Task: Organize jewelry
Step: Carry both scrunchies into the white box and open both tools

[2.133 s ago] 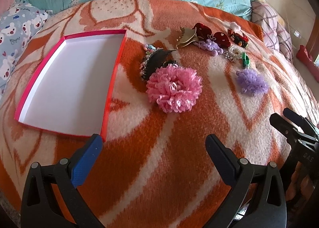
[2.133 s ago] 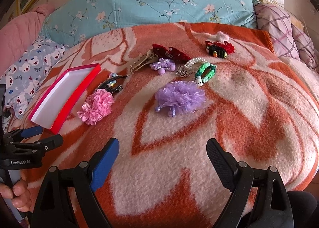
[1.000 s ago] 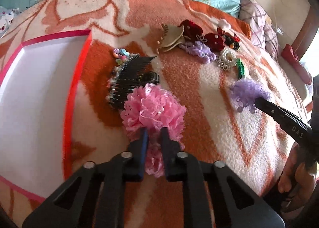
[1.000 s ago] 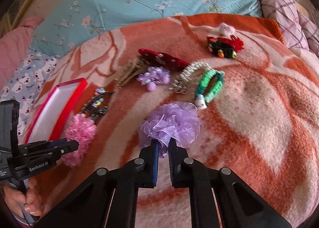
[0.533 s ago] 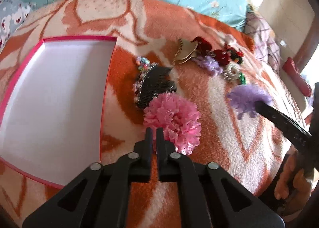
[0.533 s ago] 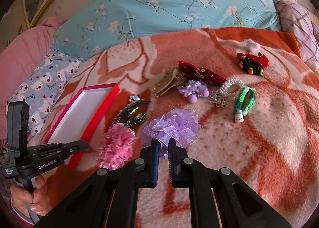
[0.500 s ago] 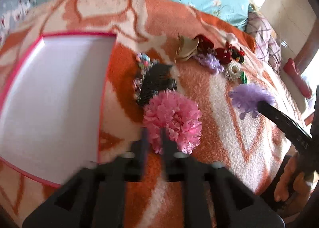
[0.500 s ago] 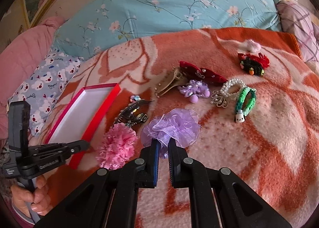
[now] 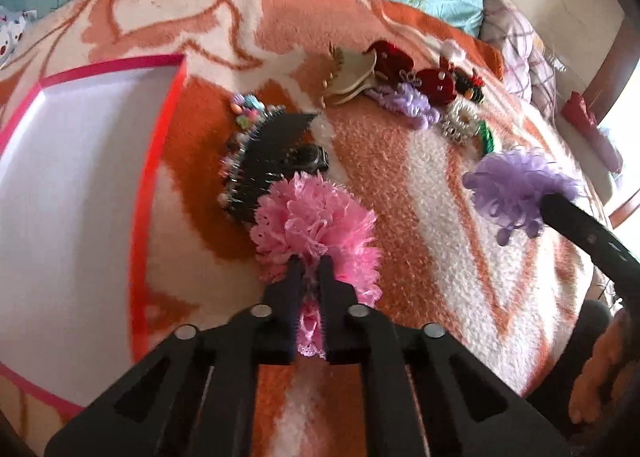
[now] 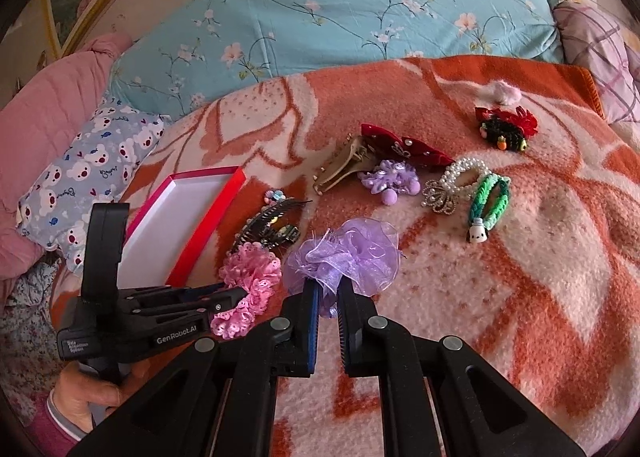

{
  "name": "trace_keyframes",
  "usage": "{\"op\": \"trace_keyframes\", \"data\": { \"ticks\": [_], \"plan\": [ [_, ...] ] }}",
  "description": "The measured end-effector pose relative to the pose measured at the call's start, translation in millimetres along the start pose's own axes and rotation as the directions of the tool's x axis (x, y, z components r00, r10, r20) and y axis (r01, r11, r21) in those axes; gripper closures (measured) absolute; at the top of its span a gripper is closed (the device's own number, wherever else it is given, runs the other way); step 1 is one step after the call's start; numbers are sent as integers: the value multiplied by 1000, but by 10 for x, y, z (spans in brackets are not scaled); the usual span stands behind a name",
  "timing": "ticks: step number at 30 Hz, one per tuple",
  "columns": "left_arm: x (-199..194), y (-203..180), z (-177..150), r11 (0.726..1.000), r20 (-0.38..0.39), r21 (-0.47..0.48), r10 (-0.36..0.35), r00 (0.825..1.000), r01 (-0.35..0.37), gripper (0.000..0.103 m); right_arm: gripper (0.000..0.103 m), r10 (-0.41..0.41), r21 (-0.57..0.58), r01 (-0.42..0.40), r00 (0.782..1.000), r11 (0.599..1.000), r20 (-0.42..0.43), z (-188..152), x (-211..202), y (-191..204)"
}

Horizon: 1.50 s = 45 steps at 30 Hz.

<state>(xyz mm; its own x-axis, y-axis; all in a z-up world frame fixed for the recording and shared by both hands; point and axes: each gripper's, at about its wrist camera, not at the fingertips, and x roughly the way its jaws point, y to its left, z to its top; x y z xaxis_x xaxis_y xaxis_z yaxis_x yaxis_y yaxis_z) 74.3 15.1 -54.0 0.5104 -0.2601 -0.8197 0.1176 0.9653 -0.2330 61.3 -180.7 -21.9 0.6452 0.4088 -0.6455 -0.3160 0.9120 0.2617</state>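
A pink frilly scrunchie (image 9: pixel 316 217) lies on the orange blanket, and my left gripper (image 9: pixel 308 261) has its jaws closing on its near edge, pink fabric squeezed between the pads. The right wrist view shows the same pink scrunchie (image 10: pixel 250 281) at the left gripper's (image 10: pixel 240 293) tip. My right gripper (image 10: pixel 328 285) is shut on a purple organza scrunchie (image 10: pixel 352 249), held just above the blanket; in the left wrist view that purple scrunchie (image 9: pixel 516 189) hangs at the right. A red-rimmed white box (image 9: pixel 160 137) sits empty on the left.
Beyond the pink scrunchie lies a black comb clip (image 9: pixel 272 153). Farther back are a beige claw clip (image 9: pixel 352 77), a red bow (image 10: pixel 404 145), a pearl bracelet (image 10: pixel 464 173) and a green band (image 10: pixel 490 201). Pillows (image 10: pixel 92 161) border the blanket.
My left gripper came off the pink scrunchie, drew back, then returned and gripped it again. The right gripper carried the purple scrunchie up and left, close beside the pink one.
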Motion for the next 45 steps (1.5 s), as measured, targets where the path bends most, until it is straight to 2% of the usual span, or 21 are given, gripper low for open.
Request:
{"op": "trace_keyframes", "data": {
  "ticks": [9,15,21,27,30,32,36,39,43,45],
  "plan": [
    [-701,511,-80,995,116,-95,43,992,-32,100,95,107,-47,-107,994,993,-3,83,146,448],
    [-1064,909,-134,982,179,-153,138,974,-111,100,96,200,-85,-203,979,975,-41,95,365,908],
    [-1155,1306,-195,962,176,-212,210,962,-171,100,95,290,-124,-301,952,945,-100,17,639,1431],
    [-1082,1581,-299,946,140,-255,240,961,-199,100,95,343,-144,-375,916,916,-206,-162,1006,1845],
    [-1028,1648,-353,941,120,-265,248,961,-210,100,95,340,-148,-390,898,909,-278,-298,1220,1958],
    [-989,1670,-380,940,107,-265,252,962,-216,100,95,318,-154,-378,895,913,-314,-367,1329,1969],
    [-894,1701,-399,939,79,-266,244,966,-215,100,96,266,-164,-334,903,928,-337,-399,1406,1825],
    [-836,1698,-399,943,67,-266,228,971,-203,100,96,199,-190,-269,925,944,-323,-330,1386,1695],
    [-749,1653,-401,948,52,-250,217,975,-197,100,95,223,-144,-287,911,947,-347,-237,1398,1505],
    [-714,1646,-406,947,43,-250,219,975,-202,99,92,228,-151,-295,908,943,-351,-244,1380,1522]
  ]
}}
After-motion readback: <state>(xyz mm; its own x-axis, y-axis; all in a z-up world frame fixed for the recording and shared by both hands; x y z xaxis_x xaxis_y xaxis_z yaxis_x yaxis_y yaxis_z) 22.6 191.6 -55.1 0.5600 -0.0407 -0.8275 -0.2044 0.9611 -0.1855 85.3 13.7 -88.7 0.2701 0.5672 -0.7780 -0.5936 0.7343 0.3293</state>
